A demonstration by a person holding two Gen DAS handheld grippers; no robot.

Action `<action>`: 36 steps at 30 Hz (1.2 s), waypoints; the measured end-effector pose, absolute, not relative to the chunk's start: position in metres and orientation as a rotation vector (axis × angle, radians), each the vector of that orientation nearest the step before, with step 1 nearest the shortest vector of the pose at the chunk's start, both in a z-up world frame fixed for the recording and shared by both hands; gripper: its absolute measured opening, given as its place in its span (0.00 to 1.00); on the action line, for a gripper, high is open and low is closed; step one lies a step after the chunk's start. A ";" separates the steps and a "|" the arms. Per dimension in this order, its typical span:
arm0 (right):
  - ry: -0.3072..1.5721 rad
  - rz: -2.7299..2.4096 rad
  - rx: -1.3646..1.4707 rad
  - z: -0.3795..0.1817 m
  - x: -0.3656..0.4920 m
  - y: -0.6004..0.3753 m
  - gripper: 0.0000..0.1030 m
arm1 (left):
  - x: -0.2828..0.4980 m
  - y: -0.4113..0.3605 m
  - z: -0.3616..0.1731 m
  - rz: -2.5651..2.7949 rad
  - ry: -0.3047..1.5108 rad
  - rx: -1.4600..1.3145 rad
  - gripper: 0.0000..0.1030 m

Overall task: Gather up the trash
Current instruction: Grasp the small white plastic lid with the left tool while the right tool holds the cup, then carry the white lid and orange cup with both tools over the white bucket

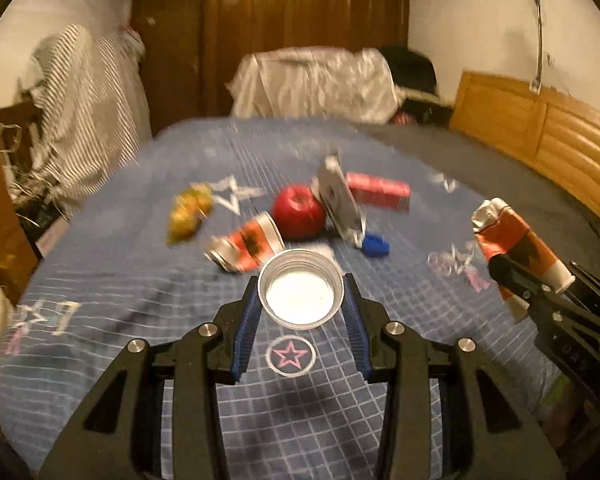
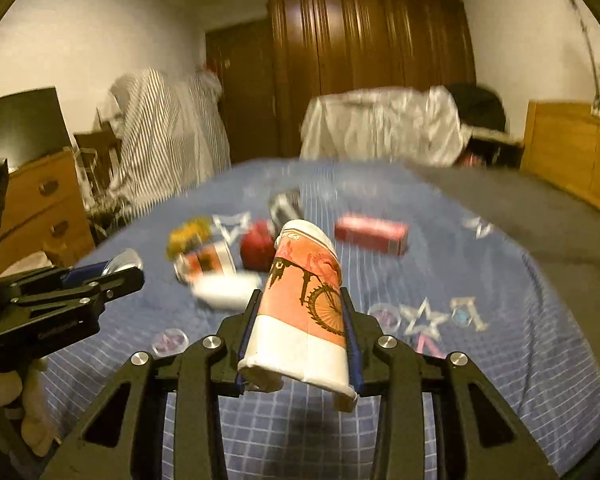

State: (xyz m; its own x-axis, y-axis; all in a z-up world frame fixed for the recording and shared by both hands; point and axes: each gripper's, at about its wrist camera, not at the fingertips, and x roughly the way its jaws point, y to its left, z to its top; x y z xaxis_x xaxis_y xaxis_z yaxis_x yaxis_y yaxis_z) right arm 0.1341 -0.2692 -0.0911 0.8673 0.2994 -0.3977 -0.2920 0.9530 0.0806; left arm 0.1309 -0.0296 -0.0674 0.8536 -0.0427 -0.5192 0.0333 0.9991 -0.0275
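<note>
My left gripper [image 1: 301, 280] is shut on a round silver lid [image 1: 300, 286] with a white inside, held above the blue checked bedspread [image 1: 100, 280]. My right gripper [image 2: 300, 294] is shut on a crushed paper cup [image 2: 300, 300] printed orange with a bicycle. The left wrist view shows that cup [image 1: 516, 248] at the right. On the bed beyond lie another crushed cup [image 1: 246, 248], a red apple [image 1: 298, 212], a silver packet [image 1: 338, 200], a red box [image 1: 378, 190], a blue cap [image 1: 376, 245] and a yellow wrapper [image 1: 188, 212].
A blurred white item [image 2: 228, 290] lies near the second cup. A grey blanket [image 2: 540, 220] covers the bed's right side beside a wooden headboard [image 2: 572, 152]. A dresser [image 2: 40, 208] stands at the left, with striped cloth [image 2: 168, 136] and a dark wardrobe [image 2: 372, 60] behind.
</note>
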 end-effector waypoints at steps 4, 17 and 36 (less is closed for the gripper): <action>0.299 0.296 0.013 -0.068 0.105 -0.272 0.38 | 0.105 -0.029 -0.049 -0.007 0.445 -0.029 0.37; 0.256 0.289 0.064 -0.052 0.067 -0.280 0.39 | 0.067 -0.030 -0.034 0.009 0.348 -0.067 0.37; 0.233 0.347 0.033 -0.031 0.064 -0.254 0.40 | 0.058 -0.001 -0.018 0.046 0.319 -0.077 0.37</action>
